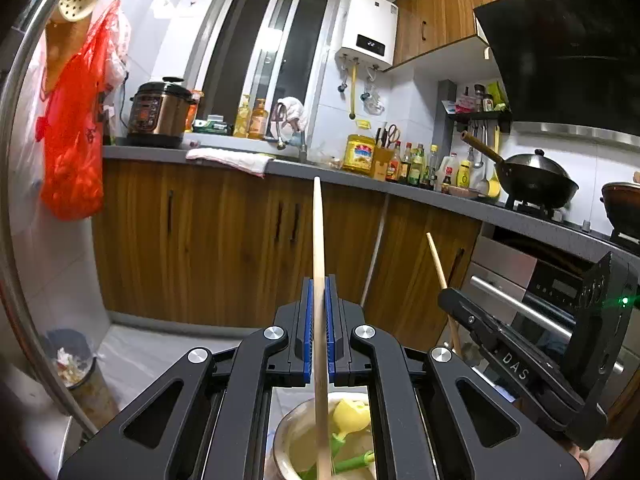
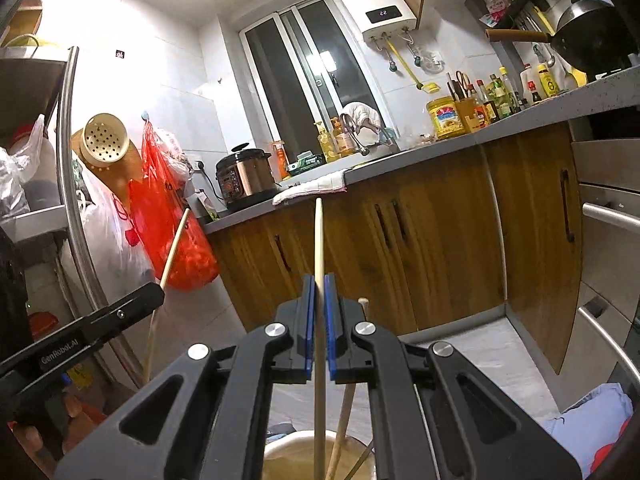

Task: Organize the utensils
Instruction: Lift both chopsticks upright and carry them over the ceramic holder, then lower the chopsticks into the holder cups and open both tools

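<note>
Left gripper point(image 1: 319, 320) clamps one chopstick point(image 1: 318, 240), long axis 12-to-6, lower end over the bowl point(image 1: 288, 432) at 6 o'clock. Right gripper point(image 2: 319, 316) likewise pinches its own chopstick point(image 2: 318, 240) above the bowl; both equally near, counter point(image 1: 360, 180) beyond at 12

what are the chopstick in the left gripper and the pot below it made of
Chopstick: looks like pale bamboo or wood, matte and unvarnished, with an even tan colour and no shine. Pot: probably metal, going by its thin, dull grey rim; only part of it shows.

Left gripper point(image 1: 318, 320) and right gripper point(image 2: 319, 320) both clamped, apparently near-level.
</note>
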`<control>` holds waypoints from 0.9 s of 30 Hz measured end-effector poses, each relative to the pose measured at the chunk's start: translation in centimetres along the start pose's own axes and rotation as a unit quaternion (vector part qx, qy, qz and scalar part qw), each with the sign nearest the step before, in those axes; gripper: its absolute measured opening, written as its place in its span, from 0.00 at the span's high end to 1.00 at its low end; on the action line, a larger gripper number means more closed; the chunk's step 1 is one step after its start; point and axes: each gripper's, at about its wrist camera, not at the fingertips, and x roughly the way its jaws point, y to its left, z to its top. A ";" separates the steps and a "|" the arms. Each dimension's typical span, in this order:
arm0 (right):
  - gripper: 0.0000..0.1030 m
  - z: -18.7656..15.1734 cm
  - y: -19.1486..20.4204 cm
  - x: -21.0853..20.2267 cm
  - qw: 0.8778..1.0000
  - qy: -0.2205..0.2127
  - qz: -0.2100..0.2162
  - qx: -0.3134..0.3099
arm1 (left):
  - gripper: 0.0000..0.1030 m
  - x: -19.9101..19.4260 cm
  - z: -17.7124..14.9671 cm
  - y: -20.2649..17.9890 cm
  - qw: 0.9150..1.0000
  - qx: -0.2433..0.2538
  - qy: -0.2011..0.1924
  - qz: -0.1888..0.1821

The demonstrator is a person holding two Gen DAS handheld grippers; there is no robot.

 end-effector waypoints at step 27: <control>0.95 -4.2 1.6 -7.7 0.993 0.081 -0.027 -0.079 | 0.94 -5.1 -4.3 -0.8 0.995 0.028 0.095 0.022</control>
